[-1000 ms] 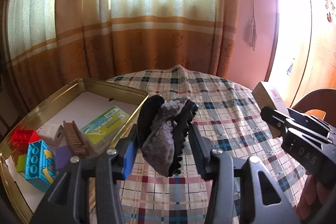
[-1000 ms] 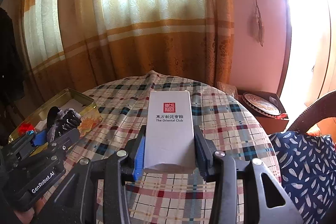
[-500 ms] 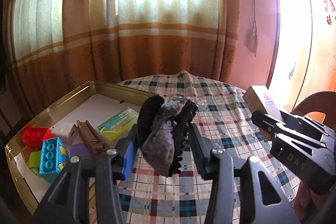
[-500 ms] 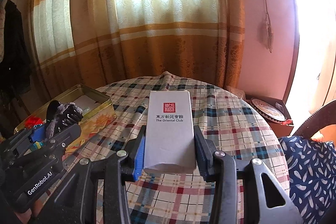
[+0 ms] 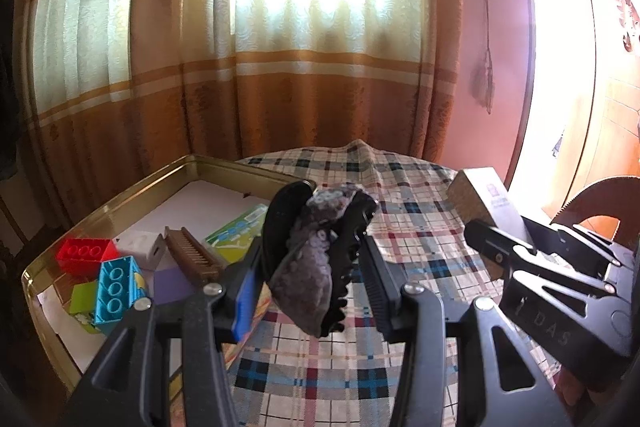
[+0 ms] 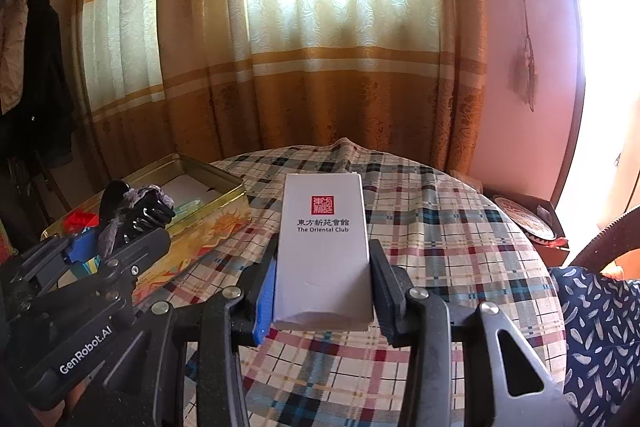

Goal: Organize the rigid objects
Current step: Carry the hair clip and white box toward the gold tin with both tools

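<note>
Still aloft, left claw [image 5: 316,267] pinches a hair clip [image 5: 316,251] near the tin [image 5: 100,211] at nine o'clock; right claw [image 6: 322,283] pinches a box [image 6: 322,247]. Crowded tin risks collision.

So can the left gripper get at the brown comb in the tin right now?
Probably not yet: the left gripper is shut on a hair clip, so its jaws are full, though the comb lies uncovered in the open tin.

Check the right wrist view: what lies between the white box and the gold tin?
Only bare plaid tablecloth separates the white box, clamped in the right tongs, from the gold tin.
</note>
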